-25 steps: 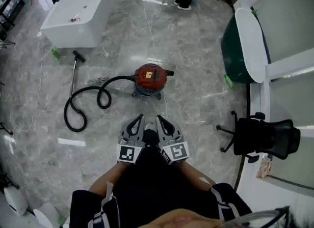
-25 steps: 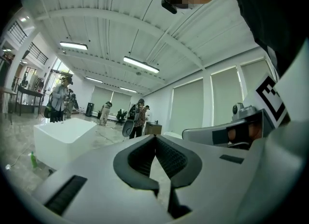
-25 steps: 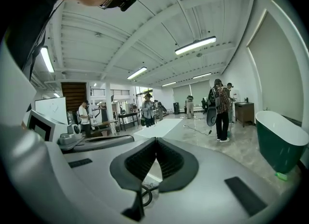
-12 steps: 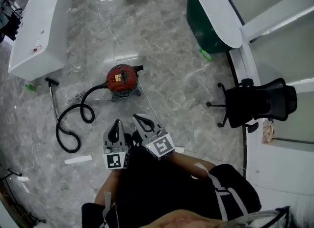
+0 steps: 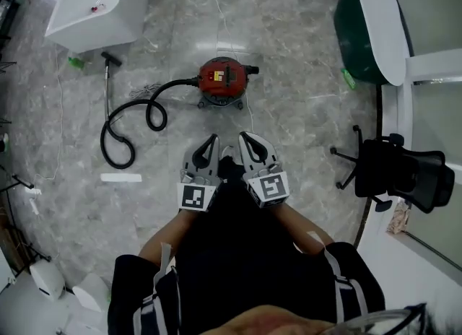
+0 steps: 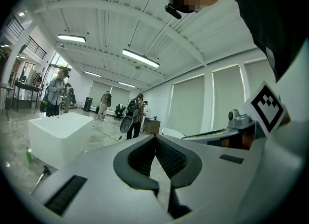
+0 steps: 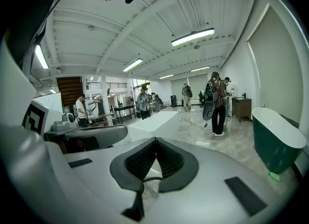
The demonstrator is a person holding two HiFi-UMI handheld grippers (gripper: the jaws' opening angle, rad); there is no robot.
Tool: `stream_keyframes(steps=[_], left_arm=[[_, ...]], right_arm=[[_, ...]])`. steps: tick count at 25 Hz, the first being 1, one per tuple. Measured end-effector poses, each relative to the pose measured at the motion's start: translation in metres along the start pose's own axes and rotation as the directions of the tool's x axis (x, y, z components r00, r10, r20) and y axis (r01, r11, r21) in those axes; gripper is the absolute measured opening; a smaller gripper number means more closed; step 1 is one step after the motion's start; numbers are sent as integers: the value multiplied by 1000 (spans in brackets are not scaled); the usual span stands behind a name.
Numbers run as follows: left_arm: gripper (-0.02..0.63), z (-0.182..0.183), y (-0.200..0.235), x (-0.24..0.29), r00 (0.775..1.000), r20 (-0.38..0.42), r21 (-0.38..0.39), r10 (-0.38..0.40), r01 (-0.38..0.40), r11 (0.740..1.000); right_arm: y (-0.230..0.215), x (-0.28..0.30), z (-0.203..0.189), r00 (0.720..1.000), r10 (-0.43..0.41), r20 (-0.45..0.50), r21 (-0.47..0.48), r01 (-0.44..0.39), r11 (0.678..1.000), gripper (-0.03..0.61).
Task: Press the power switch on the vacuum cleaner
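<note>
A red canister vacuum cleaner (image 5: 222,80) stands on the grey marble floor in the head view, its black hose (image 5: 130,128) looping off to the left toward a floor nozzle (image 5: 111,60). A yellow patch shows on its lid. Both grippers are held close to my body, well short of the vacuum. The left gripper (image 5: 210,143) and the right gripper (image 5: 249,138) sit side by side, jaws closed tip to tip with nothing between them. In the left gripper view the left gripper (image 6: 155,138) points across the room; the right gripper (image 7: 155,141) does the same in the right gripper view. Neither gripper view shows the vacuum.
A white block counter (image 5: 94,5) stands at the upper left, a dark green tub (image 5: 368,27) at the upper right, a black office chair (image 5: 404,175) at the right. A thin cable (image 5: 249,120) runs on the floor past the vacuum. People stand far off (image 7: 215,100).
The head view has swung, so the vacuum now lies straight ahead of the grippers. Both grippers stay together and shut in front of my body.
</note>
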State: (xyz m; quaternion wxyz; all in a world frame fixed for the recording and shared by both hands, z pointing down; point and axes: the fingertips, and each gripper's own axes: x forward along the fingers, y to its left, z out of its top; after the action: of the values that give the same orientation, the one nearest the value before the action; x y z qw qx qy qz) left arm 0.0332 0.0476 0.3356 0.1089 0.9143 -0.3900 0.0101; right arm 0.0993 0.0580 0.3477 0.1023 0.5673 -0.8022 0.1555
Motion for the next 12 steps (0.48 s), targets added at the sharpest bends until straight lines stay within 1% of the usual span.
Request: stream_keyframes(steps=[4,7,12], left_arm=[[18,-2,27,-7,998,-30,-24,54,-55,998],[18,-8,41,-8,996,-40,-34,81,-83,996],[18,-11,59,-7,993,-31,-59,114,-116,991]], right_arm=[[0,27,-14,995,17,-99,-11,-18,1000,15],[-9,49,-27,986,17,-164,-21,-21,1000,15],[-24,89,-35,974,16,-228,-110,-42,993,15]])
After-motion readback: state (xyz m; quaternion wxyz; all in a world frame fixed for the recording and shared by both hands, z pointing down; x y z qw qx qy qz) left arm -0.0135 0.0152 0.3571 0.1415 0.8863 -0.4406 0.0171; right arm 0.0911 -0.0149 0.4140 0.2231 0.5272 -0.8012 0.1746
